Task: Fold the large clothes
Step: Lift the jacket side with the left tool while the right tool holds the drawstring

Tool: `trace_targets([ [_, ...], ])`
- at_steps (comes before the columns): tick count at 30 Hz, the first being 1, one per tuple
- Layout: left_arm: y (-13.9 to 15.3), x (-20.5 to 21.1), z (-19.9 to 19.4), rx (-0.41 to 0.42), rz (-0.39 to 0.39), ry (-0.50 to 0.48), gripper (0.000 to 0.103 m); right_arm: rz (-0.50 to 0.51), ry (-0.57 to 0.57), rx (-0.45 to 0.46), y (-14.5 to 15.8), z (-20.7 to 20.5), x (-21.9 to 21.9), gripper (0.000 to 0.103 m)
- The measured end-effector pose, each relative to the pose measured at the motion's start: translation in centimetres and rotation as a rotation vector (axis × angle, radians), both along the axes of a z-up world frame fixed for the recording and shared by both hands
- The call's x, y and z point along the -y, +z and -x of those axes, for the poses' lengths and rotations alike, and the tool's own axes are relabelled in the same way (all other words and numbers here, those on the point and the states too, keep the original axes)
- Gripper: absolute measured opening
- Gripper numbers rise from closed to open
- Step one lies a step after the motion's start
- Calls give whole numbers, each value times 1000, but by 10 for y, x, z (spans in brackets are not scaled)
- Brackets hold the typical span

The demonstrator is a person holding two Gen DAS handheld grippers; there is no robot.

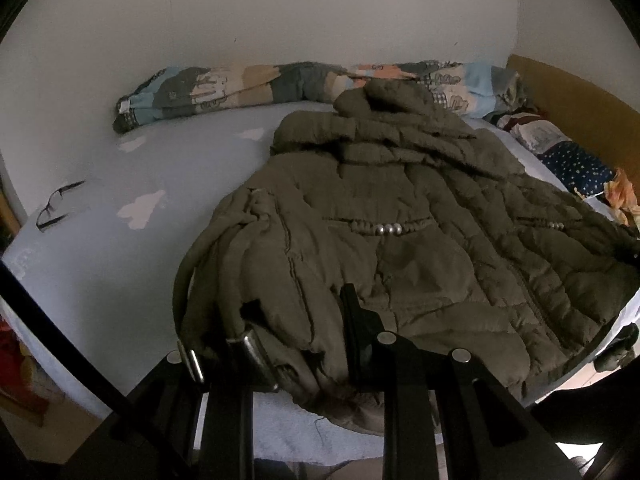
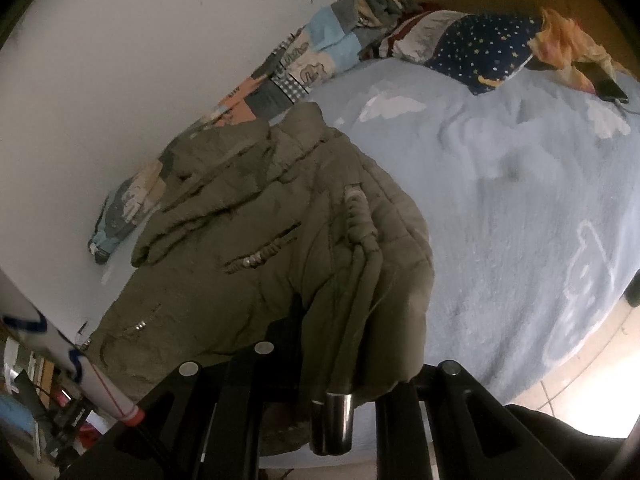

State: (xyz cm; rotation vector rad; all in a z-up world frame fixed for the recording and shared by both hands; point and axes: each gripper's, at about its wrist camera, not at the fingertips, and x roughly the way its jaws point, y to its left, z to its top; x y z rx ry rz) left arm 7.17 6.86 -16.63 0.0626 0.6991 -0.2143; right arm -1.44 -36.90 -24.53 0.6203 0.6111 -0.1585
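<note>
An olive-green padded jacket [image 1: 400, 216] lies spread on a light blue bed sheet [image 1: 120, 272], hood toward the wall. My left gripper [image 1: 300, 316] is shut on the jacket's near left hem. One black finger [image 1: 352, 320] shows and the other is buried in bunched fabric. Drawstring cords with metal ends [image 1: 252, 348] hang over the gripper frame. In the right wrist view the jacket [image 2: 248, 240] sits left of centre. My right gripper [image 2: 340, 328] is shut on its near right hem, lifted off the sheet. Fabric drapes over one finger, and metal cord ends [image 2: 336, 420] dangle below.
A rolled patchwork quilt [image 1: 280, 84] runs along the white wall. Glasses [image 1: 56, 204] lie on the sheet at the left. A star-patterned pillow [image 2: 480, 52], orange cloth [image 2: 560, 40] and a phone [image 2: 612, 90] sit by the headboard. Tiled floor [image 2: 580, 380] shows past the bed edge.
</note>
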Motion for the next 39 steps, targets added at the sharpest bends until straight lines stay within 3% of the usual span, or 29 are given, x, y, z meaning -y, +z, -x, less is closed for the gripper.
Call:
trace_targets([
  [26,27,-13,-6,49,46,4,22,-54,22,59,10,16,8,13],
  [39,56,-21,-19,60,125,24,22,-84,24,102,26,17,12,13],
])
